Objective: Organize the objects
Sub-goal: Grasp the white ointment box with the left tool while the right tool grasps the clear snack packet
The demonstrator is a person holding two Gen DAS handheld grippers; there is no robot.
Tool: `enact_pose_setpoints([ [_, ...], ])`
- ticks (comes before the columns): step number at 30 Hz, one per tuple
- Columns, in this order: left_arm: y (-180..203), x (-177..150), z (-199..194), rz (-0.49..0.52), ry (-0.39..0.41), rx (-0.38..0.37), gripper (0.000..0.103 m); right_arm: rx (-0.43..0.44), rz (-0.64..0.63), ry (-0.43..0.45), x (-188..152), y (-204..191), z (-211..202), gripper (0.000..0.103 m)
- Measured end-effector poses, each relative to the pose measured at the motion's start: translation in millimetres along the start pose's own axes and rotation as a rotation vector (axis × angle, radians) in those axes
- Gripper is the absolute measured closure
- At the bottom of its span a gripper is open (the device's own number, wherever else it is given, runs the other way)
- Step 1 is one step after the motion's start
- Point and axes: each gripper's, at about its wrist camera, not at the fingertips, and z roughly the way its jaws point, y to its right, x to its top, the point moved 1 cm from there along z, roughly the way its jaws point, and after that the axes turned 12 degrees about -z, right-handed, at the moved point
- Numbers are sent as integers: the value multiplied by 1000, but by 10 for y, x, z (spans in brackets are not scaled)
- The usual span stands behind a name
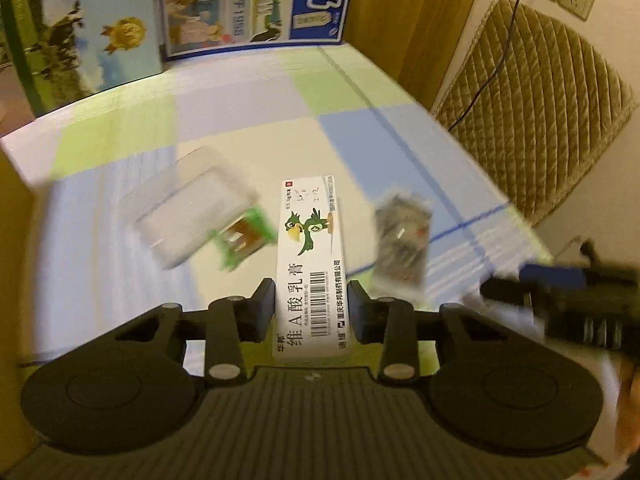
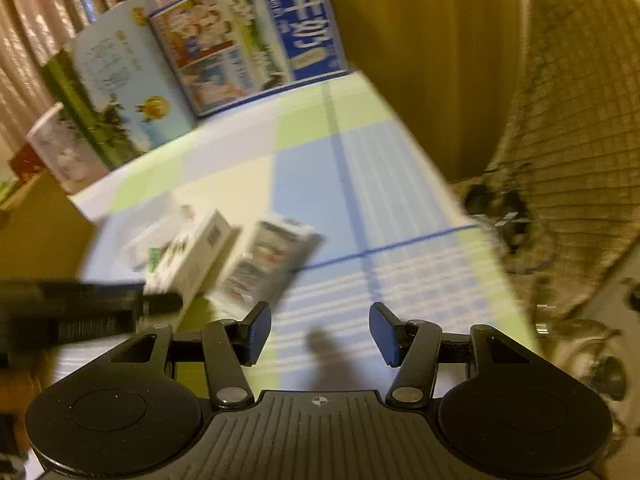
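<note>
While the checked surface (image 1: pixel 248 104) in blue, green and cream takes up most of both views, with big printed cartons (image 1: pixel 256 0) standing along its far edge, the things to be sorted lie in a loose cluster near the front. Largest of these is a clear plastic box (image 1: pixel 188 208), blurred, with a small green packet (image 1: pixel 244 240) just beside it and a grey packet (image 1: pixel 404 236) off to the right. The left gripper (image 1: pixel 312 308) is closed onto a long white box (image 1: pixel 310 264), printed with a green cartoon bird, a barcode and black characters; the box pokes forward between the fingers, above the surface. The right gripper (image 2: pixel 318 334) is wide open and holds nothing, hovering over bare surface. To do this step well, I would keep the grip square on the box's long sides, carry it level, and lower it until it rests flat before letting go, clear of the right gripper nearby.
</note>
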Motion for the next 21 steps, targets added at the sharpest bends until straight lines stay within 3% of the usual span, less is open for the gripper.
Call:
enact_pose_setpoints([
  [4,-180,-189,-219,35,27,31,70,60,12,-5,79,-139,224,50],
  [11,-235,-491,-426,25,64,37,70,-13,-61,1,162,-384,588,50],
  [15,-240,-637,-488,17,60,40,70,-35,-154,-37,90,-524,560,63],
  [21,-298,-1028,-791,8,49,37,70,110,-164,-169,-170,-635,187,68],
])
